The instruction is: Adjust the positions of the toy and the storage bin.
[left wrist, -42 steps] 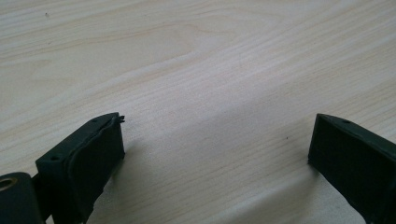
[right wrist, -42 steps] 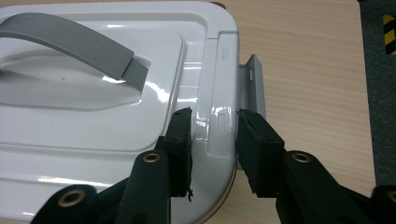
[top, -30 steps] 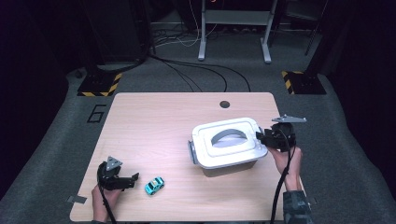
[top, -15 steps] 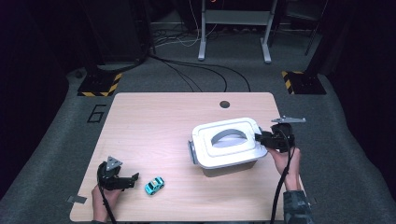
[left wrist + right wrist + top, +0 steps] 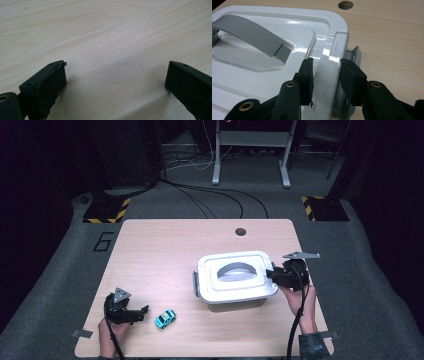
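White plastic box [image 5: 235, 282] with a grey handle [image 5: 234, 269] sits right of centre on the wooden table [image 5: 165, 245]. We see our right gripper [image 5: 325, 72] at its right edge, jaws narrowed around the lid's raised rim [image 5: 329, 67], one pad inside and one outside by the grey side latch [image 5: 353, 53]; whether the pads press we cannot tell. Our left gripper [image 5: 132, 312] rests near the front-left corner, jaws wide apart over bare wood. A small turquoise toy car [image 5: 165, 318] lies just beside it.
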A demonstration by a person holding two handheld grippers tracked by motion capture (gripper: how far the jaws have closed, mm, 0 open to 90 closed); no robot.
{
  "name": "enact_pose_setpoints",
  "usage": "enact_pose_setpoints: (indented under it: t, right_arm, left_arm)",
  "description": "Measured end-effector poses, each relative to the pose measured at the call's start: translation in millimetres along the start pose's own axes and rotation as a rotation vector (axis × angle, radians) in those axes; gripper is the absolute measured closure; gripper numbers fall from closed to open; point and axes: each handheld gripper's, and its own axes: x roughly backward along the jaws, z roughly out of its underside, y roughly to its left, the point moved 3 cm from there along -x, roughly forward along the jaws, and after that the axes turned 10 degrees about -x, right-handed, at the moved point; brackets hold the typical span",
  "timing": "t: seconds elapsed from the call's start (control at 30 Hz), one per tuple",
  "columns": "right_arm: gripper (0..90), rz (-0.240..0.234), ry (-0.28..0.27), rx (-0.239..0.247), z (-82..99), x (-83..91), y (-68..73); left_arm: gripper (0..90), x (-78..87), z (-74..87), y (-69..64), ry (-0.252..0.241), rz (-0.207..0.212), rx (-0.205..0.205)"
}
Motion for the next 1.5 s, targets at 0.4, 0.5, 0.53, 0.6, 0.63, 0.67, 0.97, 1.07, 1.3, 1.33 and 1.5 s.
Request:
enact_pose_setpoints:
  t: [0.4,0.5,0.53,0.6,0.63,0.67,0.97,1.07,1.3,1.33,1.5]
  right_arm:
    - [30.3,-0.090,0.002,0.135,-13.7,-1.9,12.3]
    - [24.1,-0.140,0.017,0.182,-18.8,-7.7,22.7]
    - [23.5,-0.148,0.025,0.202,-19.5,-10.3,25.8]
    - [23.4,-0.158,0.035,0.222,-19.9,-13.1,29.1]
    - [23.7,-0.171,0.048,0.242,-20.2,-16.6,33.2]
    - [24.6,-0.181,0.056,0.253,-20.2,-18.7,35.6]
    - [53.6,-0.219,0.107,0.322,-27.0,-34.4,51.2]
    - [55.6,-0.214,0.105,0.327,-27.0,-34.3,49.8]
    - [59.4,-0.141,0.088,0.322,-26.4,-34.6,52.5]
    - [59.7,-0.133,0.086,0.318,-26.3,-34.7,53.0]
    - [60.0,-0.050,0.070,0.262,-25.6,-34.0,55.9]
  left_arm:
    - [3.1,0.0,0.0,0.0,-0.001,0.000,0.001]
    - [3.1,-0.1,-0.1,0.1,-0.001,-0.001,-0.001]
    - [3.1,0.0,0.0,0.0,0.000,0.000,0.000]
    - [3.1,0.0,0.0,0.0,0.000,0.000,0.000]
    - [3.1,0.0,0.0,0.0,0.000,0.000,0.000]
    - [3.1,-0.1,-0.1,0.1,-0.002,-0.001,0.000]
    - [3.2,-0.1,-0.1,0.1,-0.002,0.000,-0.001]
    - [3.2,0.0,0.0,0.0,0.000,0.001,0.000]
    - [3.2,0.0,0.0,0.0,-0.001,0.001,-0.001]
    - [3.2,0.0,0.0,0.0,0.000,0.001,0.000]
    - [3.2,0.0,0.0,0.1,-0.001,0.000,-0.001]
